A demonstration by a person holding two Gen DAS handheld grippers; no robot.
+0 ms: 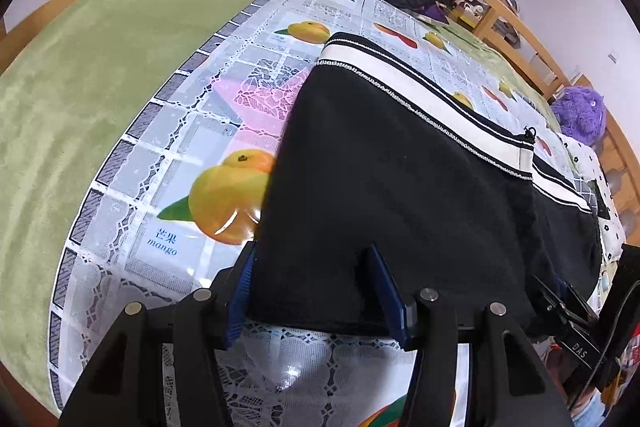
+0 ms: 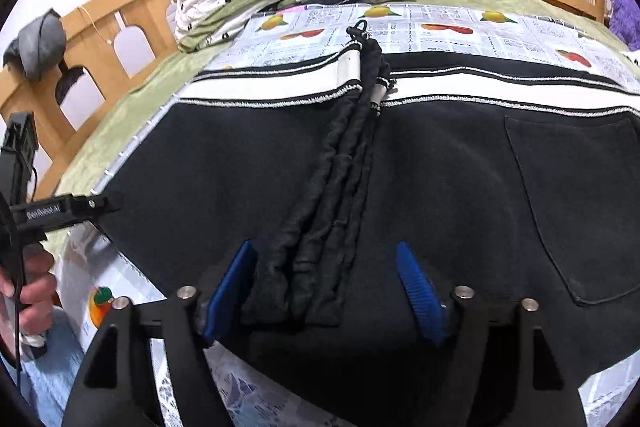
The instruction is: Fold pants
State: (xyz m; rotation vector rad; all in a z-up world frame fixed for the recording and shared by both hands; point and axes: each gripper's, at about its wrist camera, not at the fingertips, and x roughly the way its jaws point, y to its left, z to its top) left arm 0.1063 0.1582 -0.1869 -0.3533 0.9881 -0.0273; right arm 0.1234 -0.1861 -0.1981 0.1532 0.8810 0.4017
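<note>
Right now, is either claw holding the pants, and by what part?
The left claw grips the pants at their near folded edge. The right claw is open, holding nothing.

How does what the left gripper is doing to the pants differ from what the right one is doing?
The left gripper with blue pads has black fleece pants fabric between its fingers at the near edge, beside the mango-print plastic tablecloth. The right gripper stands wider, its blue pads clear of the bunched black fold lying between them; it grips nothing. The left works the pants' corner, the right their middle. Both point down at the same pants.
</note>
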